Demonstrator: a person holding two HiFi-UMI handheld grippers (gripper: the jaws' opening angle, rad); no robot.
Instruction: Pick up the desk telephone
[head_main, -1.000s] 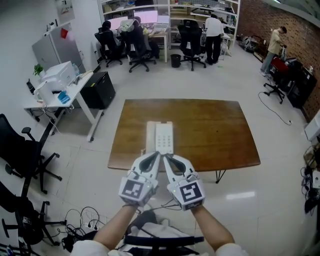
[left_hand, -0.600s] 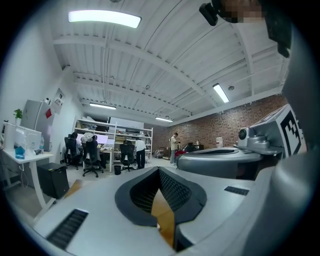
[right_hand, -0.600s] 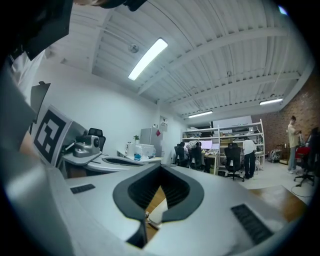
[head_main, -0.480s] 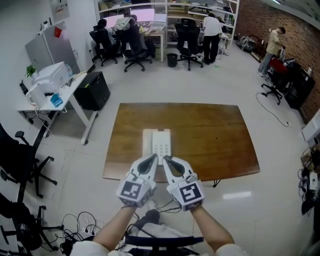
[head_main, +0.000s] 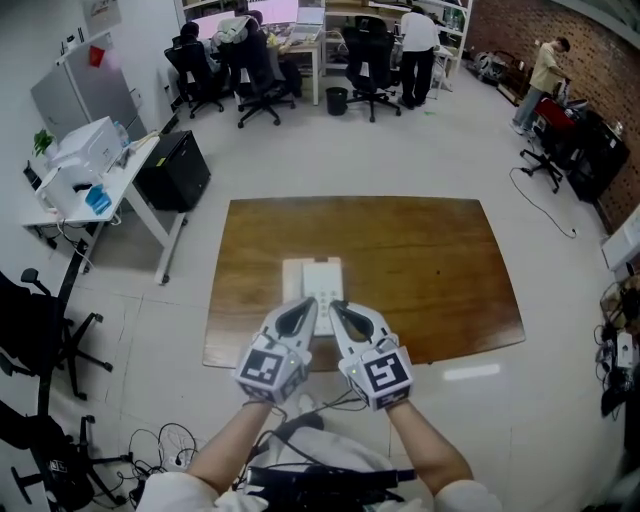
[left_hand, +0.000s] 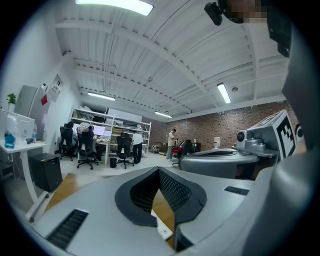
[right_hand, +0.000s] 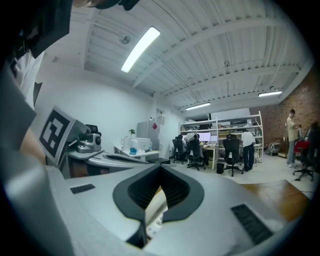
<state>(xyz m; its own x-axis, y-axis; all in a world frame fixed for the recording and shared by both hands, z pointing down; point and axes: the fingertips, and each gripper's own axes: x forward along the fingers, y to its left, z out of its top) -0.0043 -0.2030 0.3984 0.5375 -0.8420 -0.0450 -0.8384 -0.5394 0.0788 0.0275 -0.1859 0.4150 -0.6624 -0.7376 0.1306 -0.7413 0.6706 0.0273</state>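
A white desk telephone (head_main: 313, 281) lies flat on the brown wooden table (head_main: 420, 260), near its front edge. My left gripper (head_main: 309, 304) and right gripper (head_main: 337, 307) are side by side just short of the phone's near end, both shut with nothing between their jaws. The left gripper view shows its shut tips (left_hand: 159, 170) with a sliver of the telephone (left_hand: 163, 230) below them, and the right gripper's body (left_hand: 225, 159) alongside. In the right gripper view, the shut tips (right_hand: 161, 168) stand over a strip of the telephone (right_hand: 154, 206).
Black office chairs (head_main: 40, 335) and floor cables (head_main: 165, 445) sit at the left. A white desk with a printer (head_main: 85, 150) and a black cabinet (head_main: 172, 170) stand beyond them. People work at desks (head_main: 300, 40) at the back; brick wall (head_main: 590, 60) at right.
Both grippers have come forward together over the table's front edge, closer to the telephone, and a little lower. Both stayed shut.
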